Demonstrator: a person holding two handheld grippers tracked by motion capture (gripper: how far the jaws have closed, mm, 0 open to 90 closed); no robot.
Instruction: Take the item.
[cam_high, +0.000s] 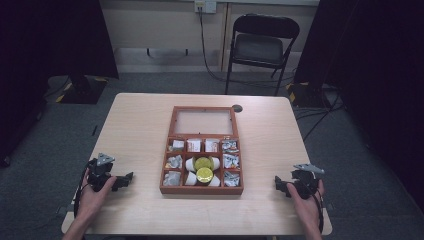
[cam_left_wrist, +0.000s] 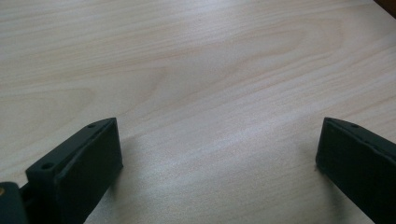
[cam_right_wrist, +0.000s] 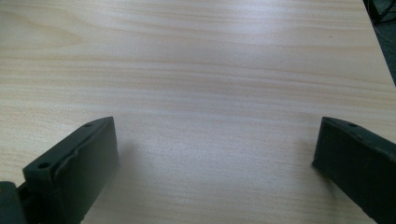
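From the high view I see the table (cam_high: 140, 120) in the middle of the frame, pale wood, with a wooden box (cam_high: 202, 150) sitting open at its centre. Its lid (cam_high: 203, 121) lies flat toward the top of the frame, a pale panel inside a red-brown border. The lower half is split into compartments: small packets (cam_high: 174, 161) fill the left and right columns and the top row, and the larger middle space holds white cups (cam_high: 191, 164) with two yellow-green lids (cam_high: 203, 168) showing among them — I cannot tell exactly how many cups there are. My left gripper (cam_high: 122, 180) rests at the lower left of the frame, held in the left hand (cam_high: 95, 192), well apart from the box; the right gripper (cam_high: 279, 185) sits at the lower right in the right hand (cam_high: 305, 200), also well clear of it. Both point inward toward the box. In the left gripper view the two black jaws stand wide apart at the bottom corners, nothing but bare tabletop between them, and a sliver of red-brown shows at the upper right corner. The right gripper view shows the same — jaws spread wide over bare wood grain, with the table's edge and dark floor at the upper right. A black folding chair (cam_high: 260, 45) stands beyond the table at the top of the high view, beside a cable (cam_high: 206, 55) hanging down the wall.
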